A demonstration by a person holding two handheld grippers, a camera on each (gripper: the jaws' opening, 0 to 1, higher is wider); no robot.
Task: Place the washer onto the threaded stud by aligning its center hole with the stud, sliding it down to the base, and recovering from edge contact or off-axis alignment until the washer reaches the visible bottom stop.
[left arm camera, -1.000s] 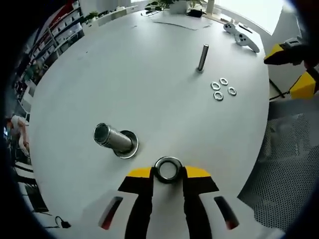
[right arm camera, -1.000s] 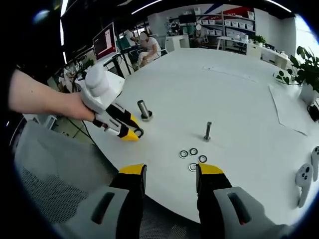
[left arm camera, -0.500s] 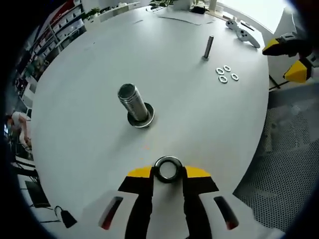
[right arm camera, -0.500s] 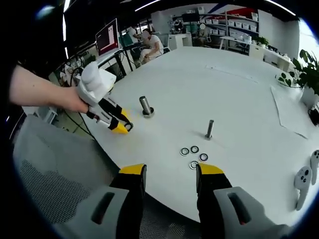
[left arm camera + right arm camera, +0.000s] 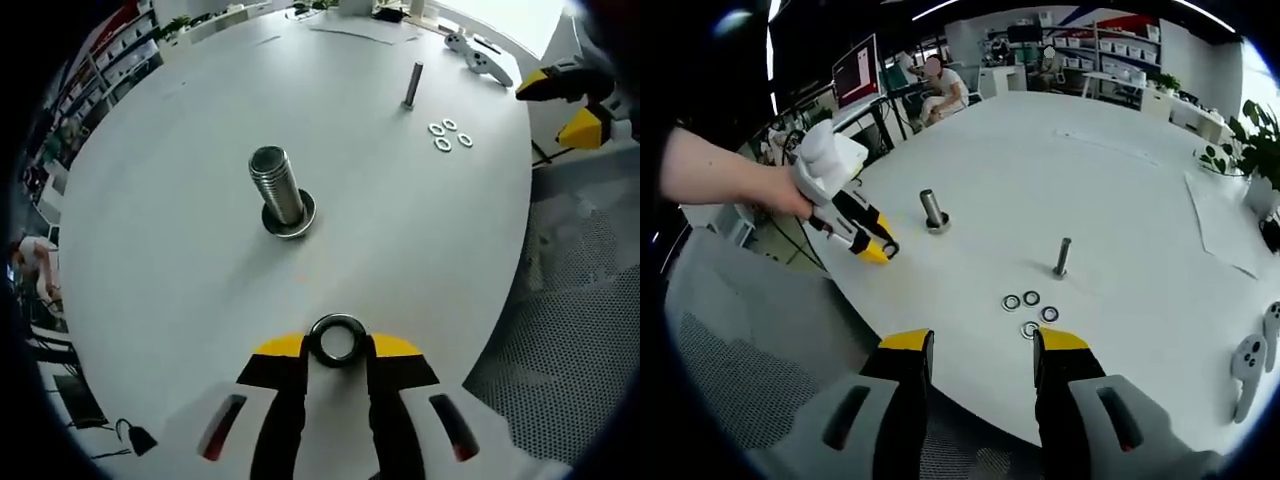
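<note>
My left tongs (image 5: 338, 345) pinch a washer (image 5: 337, 339) between their yellow tips; it stands on edge with its hole facing me, held above the white counter (image 5: 180, 290) close to its near rim. In the left gripper view the thick threaded stud (image 5: 277, 190) stands at about 11 o'clock from the washer, well apart from it, upright on a flat round base that rests on the counter — nothing sits on that base as far as I can tell. A thinner bolt (image 5: 412, 85) stands far off at 1 o'clock, and four spare washers (image 5: 447, 135) lie in a loose cluster just beside it, flat on the counter. Past them lie two white controllers (image 5: 478, 57).

My right tongs (image 5: 980, 348) are spread wide and hold nothing, hanging just off the counter's near edge. In the right gripper view the spare washers (image 5: 1030, 311) lie at 12 o'clock, near the tips, with the thin bolt (image 5: 1063, 257) behind them. The thick stud (image 5: 932, 211) is at 11 o'clock, and the left tongs (image 5: 880, 250) — gripped by a hand (image 5: 790, 195) — come in from 10 o'clock, tips near the counter's edge and well short of the stud. A sheet of paper (image 5: 1225, 225) lies at 2 o'clock on the counter, and a potted plant (image 5: 1252, 140) stands beyond it.
</note>
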